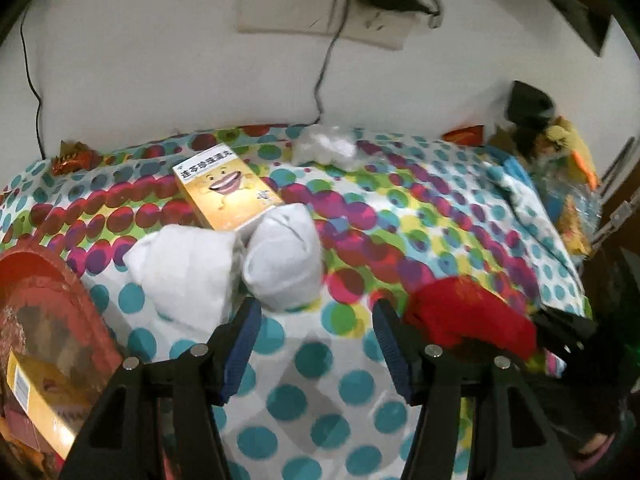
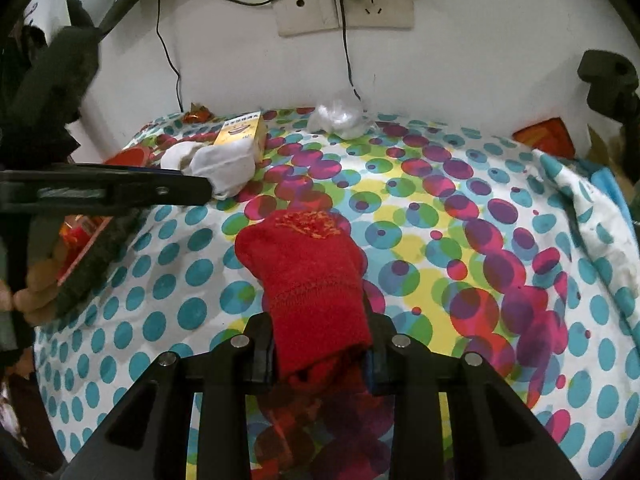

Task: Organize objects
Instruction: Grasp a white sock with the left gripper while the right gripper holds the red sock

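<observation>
A rolled red sock [image 2: 312,280] sticks out from between the pads of my right gripper [image 2: 320,352], which is shut on it just above the dotted tablecloth [image 2: 440,248]. In the left wrist view the same red sock [image 1: 472,320] shows at the right, with the right gripper [image 1: 560,326] behind it. My left gripper [image 1: 316,340] stands open with nothing between its fingers, just short of two white sock bundles [image 1: 224,268]. A yellow medicine box [image 1: 228,188] lies against them on the far side. From the right wrist view the left gripper [image 2: 200,192] reaches in beside the white socks [image 2: 216,168].
A red container [image 1: 48,280] holding another yellow box [image 1: 36,396] sits at the left edge. Crumpled white plastic [image 1: 324,148] and a foil candy wrapper [image 1: 74,158] lie by the wall. Clutter and an orange packet [image 2: 544,138] fill the right end. A hand [image 2: 36,292] shows at far left.
</observation>
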The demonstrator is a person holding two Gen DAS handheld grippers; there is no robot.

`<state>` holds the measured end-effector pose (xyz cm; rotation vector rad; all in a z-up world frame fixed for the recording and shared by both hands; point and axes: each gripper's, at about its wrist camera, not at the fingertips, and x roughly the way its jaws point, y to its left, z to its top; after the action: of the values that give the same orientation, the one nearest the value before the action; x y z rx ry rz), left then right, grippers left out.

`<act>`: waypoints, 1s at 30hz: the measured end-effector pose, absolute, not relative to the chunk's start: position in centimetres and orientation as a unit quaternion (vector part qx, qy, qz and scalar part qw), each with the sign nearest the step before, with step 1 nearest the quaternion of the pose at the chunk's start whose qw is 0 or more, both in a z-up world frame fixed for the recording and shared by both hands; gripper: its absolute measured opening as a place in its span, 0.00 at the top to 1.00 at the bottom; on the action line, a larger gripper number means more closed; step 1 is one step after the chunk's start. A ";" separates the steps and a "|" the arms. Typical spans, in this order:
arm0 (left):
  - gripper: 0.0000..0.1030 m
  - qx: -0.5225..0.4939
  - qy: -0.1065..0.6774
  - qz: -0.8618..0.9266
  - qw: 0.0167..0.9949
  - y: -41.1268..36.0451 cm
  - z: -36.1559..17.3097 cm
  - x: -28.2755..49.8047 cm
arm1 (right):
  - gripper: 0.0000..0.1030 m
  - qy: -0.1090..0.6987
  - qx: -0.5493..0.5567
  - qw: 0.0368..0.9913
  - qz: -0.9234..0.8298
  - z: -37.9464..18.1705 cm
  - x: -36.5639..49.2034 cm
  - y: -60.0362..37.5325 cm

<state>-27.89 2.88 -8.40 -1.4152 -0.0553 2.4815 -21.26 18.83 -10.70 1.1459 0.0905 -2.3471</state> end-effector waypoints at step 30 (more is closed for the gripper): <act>0.55 -0.475 0.018 0.876 0.085 4.9 -9.5 -30.4 | 0.68 0.067 0.424 0.247 -0.869 -11.0 -21.0 17.8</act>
<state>-30.35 4.86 -9.47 -1.4170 0.0525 2.6107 -20.99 17.78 -10.97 1.1555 0.1814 -2.3705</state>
